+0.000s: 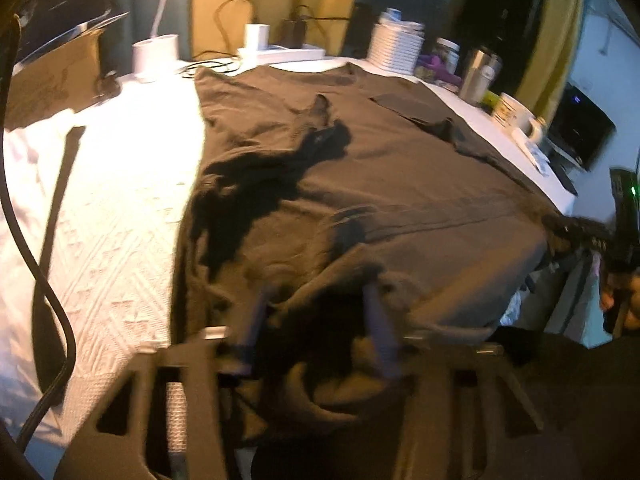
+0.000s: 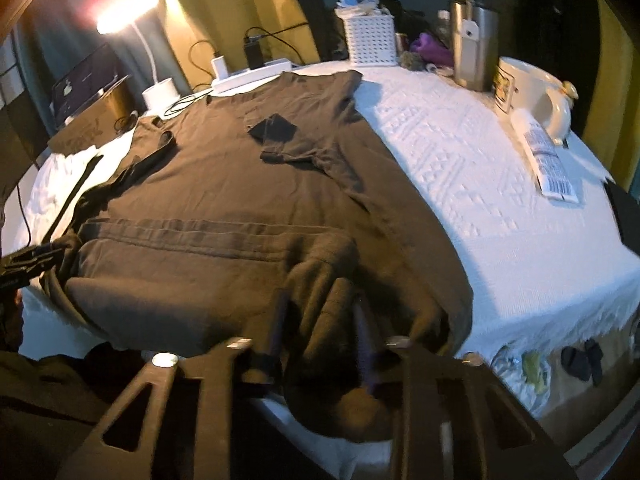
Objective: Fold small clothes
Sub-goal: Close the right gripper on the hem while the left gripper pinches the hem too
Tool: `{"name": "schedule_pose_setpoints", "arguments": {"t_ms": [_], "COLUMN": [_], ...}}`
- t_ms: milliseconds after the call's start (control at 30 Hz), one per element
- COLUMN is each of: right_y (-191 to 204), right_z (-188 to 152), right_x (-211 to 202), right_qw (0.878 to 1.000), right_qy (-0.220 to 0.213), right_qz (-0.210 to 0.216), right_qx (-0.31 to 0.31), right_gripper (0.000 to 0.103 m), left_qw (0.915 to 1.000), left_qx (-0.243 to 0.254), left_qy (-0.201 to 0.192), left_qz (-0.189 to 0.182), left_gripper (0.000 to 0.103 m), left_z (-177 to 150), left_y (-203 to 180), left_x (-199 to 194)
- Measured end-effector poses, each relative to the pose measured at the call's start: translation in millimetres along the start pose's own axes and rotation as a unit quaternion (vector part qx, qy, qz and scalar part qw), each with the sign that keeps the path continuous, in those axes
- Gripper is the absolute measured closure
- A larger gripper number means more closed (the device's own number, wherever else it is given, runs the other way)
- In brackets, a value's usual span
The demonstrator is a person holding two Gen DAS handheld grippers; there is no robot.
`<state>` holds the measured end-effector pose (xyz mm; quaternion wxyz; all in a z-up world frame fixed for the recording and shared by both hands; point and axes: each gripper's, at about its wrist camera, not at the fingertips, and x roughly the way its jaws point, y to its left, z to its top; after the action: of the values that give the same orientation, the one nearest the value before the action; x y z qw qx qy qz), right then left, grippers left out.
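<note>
The table (image 2: 500, 208) carries a white textured cover, and the brown shirt (image 2: 224, 184) lies spread flat across it, collar toward the white basket (image 2: 372, 40), hem at the near edge. Each tool grips a bunched hem corner: left tool (image 1: 316, 320), right tool (image 2: 320, 320). Raise both corners level and together, carrying the hem toward the basket, keeping the fold line straight.
</note>
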<state>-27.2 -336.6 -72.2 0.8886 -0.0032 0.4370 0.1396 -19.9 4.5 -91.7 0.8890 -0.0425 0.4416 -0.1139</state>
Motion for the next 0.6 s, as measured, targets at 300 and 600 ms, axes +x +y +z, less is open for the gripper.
{"name": "schedule_pose_setpoints", "arguments": {"t_ms": [300, 600], "right_y": [9.5, 4.1], "right_z": [30.3, 54.2], "right_x": [-35.1, -33.4], "right_qw": [0.998, 0.994], "right_qy": [-0.056, -0.084], "right_qz": [-0.010, -0.041], "right_qx": [-0.039, -0.048], "right_gripper": [0.092, 0.092], "left_qw": [0.9935, 0.9946], "left_qx": [-0.009, -0.006], "left_qy": [-0.113, -0.101], "left_qz": [0.011, 0.026], "left_gripper": [0.094, 0.095], "left_z": [20.6, 17.3], "left_y": [6.2, 21.4], "left_x": [-58.2, -47.1]}}
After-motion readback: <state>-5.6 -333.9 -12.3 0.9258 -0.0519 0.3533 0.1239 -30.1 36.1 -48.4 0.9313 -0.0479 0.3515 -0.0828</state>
